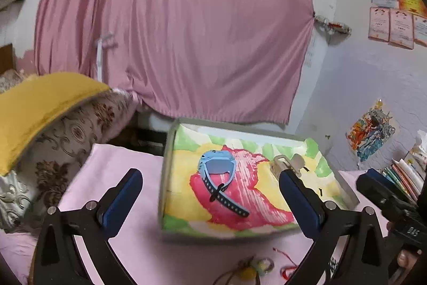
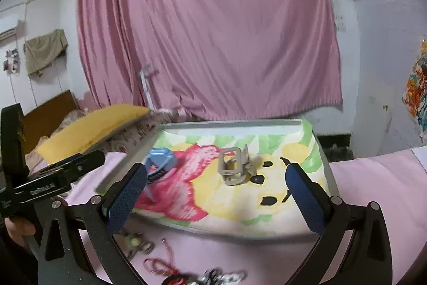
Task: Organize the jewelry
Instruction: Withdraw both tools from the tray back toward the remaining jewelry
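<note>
Left tool [image 1: 210,184]: your blue pads stand spread wide with nothing pinched between them; no earlier picture is on file.
Right tool [image 2: 216,184]: likewise spread wide, empty.
Tray [image 1: 162,178]: shallow, grey-rimmed, lined with a painted sheet of pink, yellow and green; it sits at centre frame in both views, on the bench under a pink cloth [image 1: 106,167].
Blue watch [image 1: 217,172]: lies in the tray, left of centre, its dark strap trailing toward the lower right.
Beige hair clip [image 2: 234,164]: lies in the tray, right of the watch, apart from it.
Loose jewelry [image 2: 221,277]: blurred pieces and a red cord [image 2: 160,265] lie on the cloth at the bottom edge, outside the tray.
Backdrop: pink curtain [image 1: 173,26] fills the upper frame.
</note>
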Demonstrator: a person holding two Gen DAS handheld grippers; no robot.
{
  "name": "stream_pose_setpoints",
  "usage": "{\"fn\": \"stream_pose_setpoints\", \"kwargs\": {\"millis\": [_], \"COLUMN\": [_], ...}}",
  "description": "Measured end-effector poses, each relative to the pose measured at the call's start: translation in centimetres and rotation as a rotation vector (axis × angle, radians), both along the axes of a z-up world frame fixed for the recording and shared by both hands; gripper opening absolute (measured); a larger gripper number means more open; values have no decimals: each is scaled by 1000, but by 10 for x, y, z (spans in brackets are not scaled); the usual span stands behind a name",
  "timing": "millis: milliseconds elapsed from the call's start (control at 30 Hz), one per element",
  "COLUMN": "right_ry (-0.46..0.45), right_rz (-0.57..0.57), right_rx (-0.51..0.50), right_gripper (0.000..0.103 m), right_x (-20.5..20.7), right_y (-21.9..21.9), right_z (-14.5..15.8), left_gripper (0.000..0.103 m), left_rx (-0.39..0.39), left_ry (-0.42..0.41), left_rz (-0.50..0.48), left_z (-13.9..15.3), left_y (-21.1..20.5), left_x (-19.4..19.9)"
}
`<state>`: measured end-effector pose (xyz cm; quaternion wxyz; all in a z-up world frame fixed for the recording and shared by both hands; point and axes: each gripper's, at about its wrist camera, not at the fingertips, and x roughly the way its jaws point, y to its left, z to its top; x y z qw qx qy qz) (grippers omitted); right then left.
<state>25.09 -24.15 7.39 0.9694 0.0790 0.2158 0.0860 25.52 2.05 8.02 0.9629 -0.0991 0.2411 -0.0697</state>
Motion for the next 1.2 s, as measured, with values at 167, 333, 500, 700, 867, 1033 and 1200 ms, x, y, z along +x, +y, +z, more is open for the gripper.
{"fn": "stream_pose_setpoints", "kwargs": {"millis": [167,333,500,700,867,1033,1200], "right_ry": [-87,-155,-195,-150,-80,15,101], "right_rz": [2,-7,-44,-48,-31,-6,6], "right_rx": [-4,6,-26,-67,-73,-83,-81], "right_gripper": [102,102,102,102,102,102,102], "right_x": [-50,-87,-112,-122,-124,-118,-113], "right_y": [5,3,-2,-6,-9,-7,-8], "right_z": [6,7,1,-9,-10,-20,-34], "left_gripper": [103,103,103,103,103,103,103], "left_rx": [-16,-7,23,61,47,57,58], "left_ry": [-41,-111,-155,-165,-82,30,157], "left_rz": [7,12,34,48,10,-21,-33], "left_z": [0,-1,-6,-13,-19,-32,-48], "left_y": [2,-1,-5,-5,-1,-2,-2], "left_x": [-36,-69,-94,-115,-118,-113,-99]}}
